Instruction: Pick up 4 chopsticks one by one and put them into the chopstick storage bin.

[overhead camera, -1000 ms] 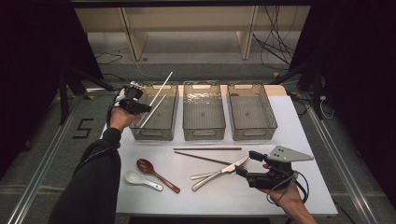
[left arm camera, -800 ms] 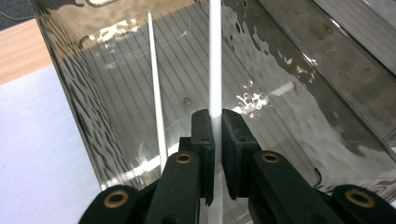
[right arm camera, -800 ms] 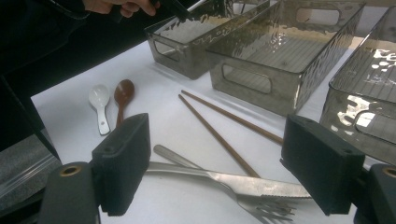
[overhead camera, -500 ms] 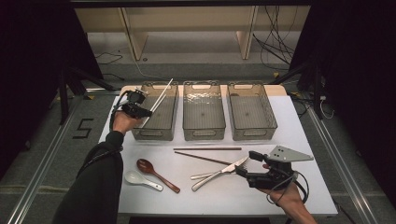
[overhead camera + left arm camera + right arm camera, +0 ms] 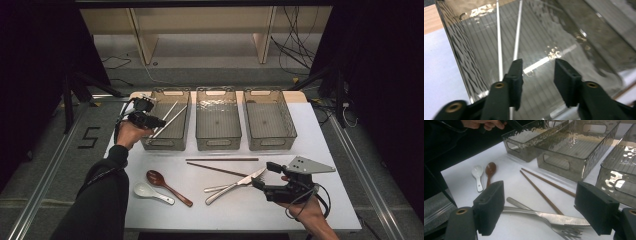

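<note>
Two silver chopsticks (image 5: 169, 119) lie slanted inside the left clear bin (image 5: 165, 143). My left gripper (image 5: 150, 120) hovers at that bin's left wall. In the left gripper view its jaws (image 5: 537, 67) stand open over the bin floor, and the silver chopsticks (image 5: 499, 37) run past the left jaw, free of both pads. My right gripper (image 5: 261, 176) rests low on the white table (image 5: 330, 200), open, at the tips of a knife (image 5: 235, 186) and fork (image 5: 219, 188). In the right gripper view the knife (image 5: 554, 218) lies between the wide-apart jaws (image 5: 541, 205).
A middle bin (image 5: 218, 145) and a right bin (image 5: 272, 145) stand beside the left one. A pair of brown chopsticks (image 5: 222, 160) lies in front of the bins. A wooden spoon (image 5: 167, 186) and a white spoon (image 5: 150, 192) lie at the front left.
My left gripper lowered the silver chopsticks from a raised tilt into the left bin and let go of them. The right gripper stayed in place.
</note>
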Demonstrator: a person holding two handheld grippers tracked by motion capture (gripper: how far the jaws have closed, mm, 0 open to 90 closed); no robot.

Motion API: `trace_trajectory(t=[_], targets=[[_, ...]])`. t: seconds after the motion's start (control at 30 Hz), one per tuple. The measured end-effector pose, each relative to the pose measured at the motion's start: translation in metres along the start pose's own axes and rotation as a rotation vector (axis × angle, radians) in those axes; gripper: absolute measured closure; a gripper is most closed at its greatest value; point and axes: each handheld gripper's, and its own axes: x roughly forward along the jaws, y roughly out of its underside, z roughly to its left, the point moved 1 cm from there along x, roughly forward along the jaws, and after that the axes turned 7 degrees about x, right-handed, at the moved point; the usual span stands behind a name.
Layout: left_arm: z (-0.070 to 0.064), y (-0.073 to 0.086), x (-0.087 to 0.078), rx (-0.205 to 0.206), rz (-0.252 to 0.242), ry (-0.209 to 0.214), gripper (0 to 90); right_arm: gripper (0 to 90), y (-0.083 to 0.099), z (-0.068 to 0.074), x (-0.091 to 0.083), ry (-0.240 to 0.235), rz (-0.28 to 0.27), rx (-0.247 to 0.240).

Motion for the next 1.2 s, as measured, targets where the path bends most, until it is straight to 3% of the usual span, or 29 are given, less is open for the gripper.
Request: trace_trajectory(t=[0.17, 0.37, 0.63, 0.77, 1.2], targets=[[-0.016, 0.009, -0.016, 0.012, -0.044, 0.035, 38.2, 24.7, -0.001, 0.0, 0.0, -0.005, 0.004, 0.006], [-0.034, 0.024, -0.03, 0.03, -0.068, 0.086, 28.6, 24.4, -0.005, -0.004, 0.003, 0.002, 0.027, -0.005], [-0.06, 0.041, -0.046, 0.033, -0.161, 0.136, 23.1, 24.4, -0.014, -0.01, 0.015, 0.018, 0.101, -0.043], [-0.072, 0.048, -0.052, 0.039, -0.197, 0.158, 21.4, 24.6, -0.021, -0.009, 0.025, 0.028, 0.139, -0.089], [-0.101, 0.069, -0.065, 0.083, -0.228, 0.169, 16.8, 27.2, -0.047, -0.018, 0.061, 0.053, 0.302, -0.186]])
